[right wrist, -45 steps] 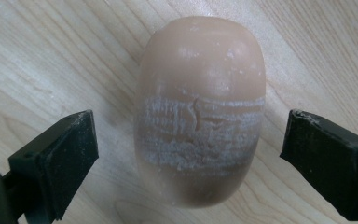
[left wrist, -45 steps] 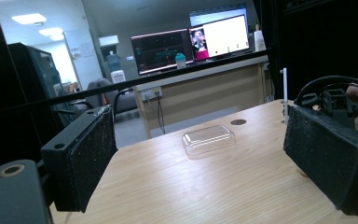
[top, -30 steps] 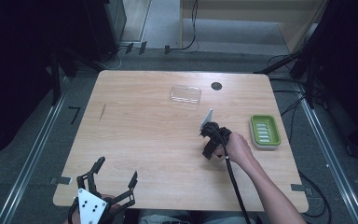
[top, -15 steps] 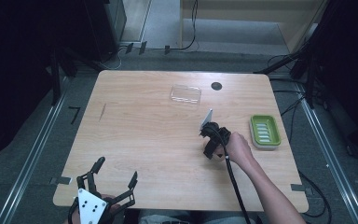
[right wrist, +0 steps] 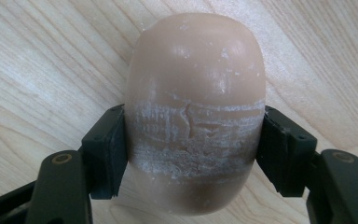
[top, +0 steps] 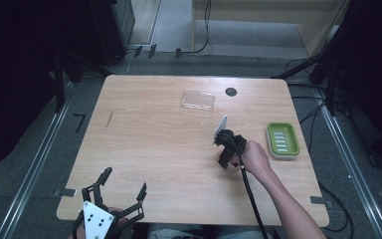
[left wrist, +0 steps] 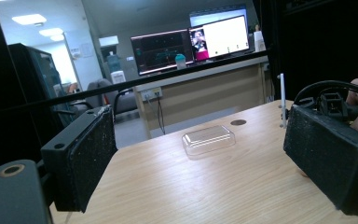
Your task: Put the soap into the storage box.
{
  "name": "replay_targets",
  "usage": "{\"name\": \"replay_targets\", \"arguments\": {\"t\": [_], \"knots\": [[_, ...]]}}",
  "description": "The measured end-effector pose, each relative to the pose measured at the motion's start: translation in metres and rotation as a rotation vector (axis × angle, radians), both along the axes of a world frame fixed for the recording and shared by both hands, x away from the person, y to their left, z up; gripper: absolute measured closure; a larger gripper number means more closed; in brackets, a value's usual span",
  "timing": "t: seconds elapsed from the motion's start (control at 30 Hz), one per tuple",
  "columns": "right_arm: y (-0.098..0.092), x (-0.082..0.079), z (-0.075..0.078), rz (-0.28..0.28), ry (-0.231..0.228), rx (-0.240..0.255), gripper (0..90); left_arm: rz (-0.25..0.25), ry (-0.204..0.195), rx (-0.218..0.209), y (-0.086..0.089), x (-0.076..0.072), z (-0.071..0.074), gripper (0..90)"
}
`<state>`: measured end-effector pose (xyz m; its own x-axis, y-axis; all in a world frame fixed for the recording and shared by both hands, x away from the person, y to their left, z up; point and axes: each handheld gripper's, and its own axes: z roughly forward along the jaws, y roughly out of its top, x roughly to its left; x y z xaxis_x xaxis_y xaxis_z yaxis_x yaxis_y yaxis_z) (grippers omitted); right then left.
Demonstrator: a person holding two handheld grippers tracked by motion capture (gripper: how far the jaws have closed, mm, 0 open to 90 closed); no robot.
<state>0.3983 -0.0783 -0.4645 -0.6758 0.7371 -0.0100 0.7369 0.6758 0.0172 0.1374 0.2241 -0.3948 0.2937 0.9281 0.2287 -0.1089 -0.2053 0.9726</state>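
The high view looks down on the whole table; the left gripper view looks low across it, sharing the clear lid; the right gripper view faces the wood closely.

Almost nothing differs across the last second. The right gripper, clamped on the soap bar, has edged very slightly toward the table's right edge.

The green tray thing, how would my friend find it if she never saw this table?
Start at the wooden table and go to its right edge, just past the right gripper held in the person's hand. The green tray lies there. It is the one bright green thing; the clear plastic lid farther back is see-through.
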Motion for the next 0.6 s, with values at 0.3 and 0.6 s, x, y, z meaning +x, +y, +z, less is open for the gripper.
{"name": "replay_targets", "arguments": {"t": [0.3, 0.6], "knots": [[-0.003, 0.000, 0.007, 0.003, -0.004, 0.003, 33.3, 0.000, -0.001, 0.001, 0.000, 0.000, 0.000, 9.9], [-0.008, -0.001, 0.017, 0.001, -0.012, 0.019, 33.3, 0.000, -0.001, 0.000, 0.000, 0.000, 0.000, 9.9]]}}
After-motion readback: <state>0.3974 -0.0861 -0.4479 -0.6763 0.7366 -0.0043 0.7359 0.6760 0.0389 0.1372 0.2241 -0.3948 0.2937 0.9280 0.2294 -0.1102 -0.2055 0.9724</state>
